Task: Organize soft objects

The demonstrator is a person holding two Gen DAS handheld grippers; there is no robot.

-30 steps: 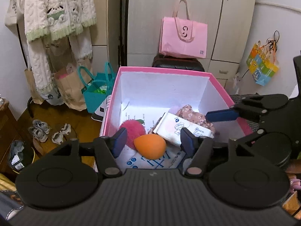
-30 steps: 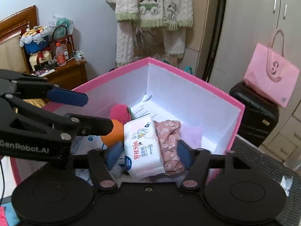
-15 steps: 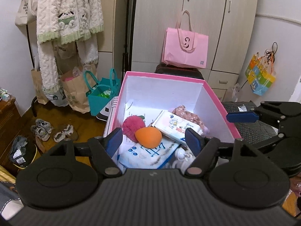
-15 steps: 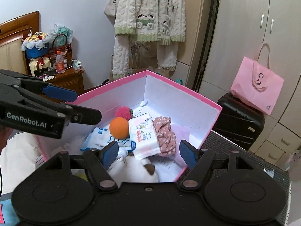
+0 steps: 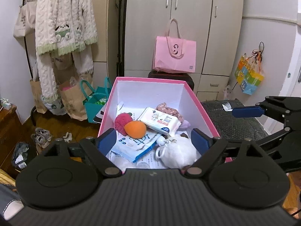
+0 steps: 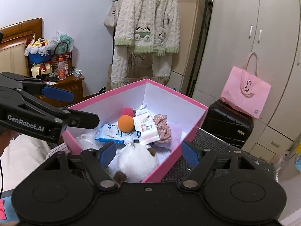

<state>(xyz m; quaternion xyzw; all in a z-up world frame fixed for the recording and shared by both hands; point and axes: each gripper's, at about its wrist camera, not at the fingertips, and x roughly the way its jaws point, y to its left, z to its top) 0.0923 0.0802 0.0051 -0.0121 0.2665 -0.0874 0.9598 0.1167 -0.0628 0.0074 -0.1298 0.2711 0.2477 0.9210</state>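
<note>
I judge sorting nearly complete: soft items fill the pink box (image 5: 199, 104); my left claw (image 5: 154, 138) and right claw (image 6: 148, 151) hover spread, empty.

- Your pink box (image 5: 197, 101) holds everything: an orange ball (image 5: 135, 129) touching a pink pompom (image 5: 122, 121).
- A wipes pack (image 5: 161, 122) leans on floral fabric (image 5: 167, 109).
- A white plush (image 6: 138, 162) lies nearest you.
</note>
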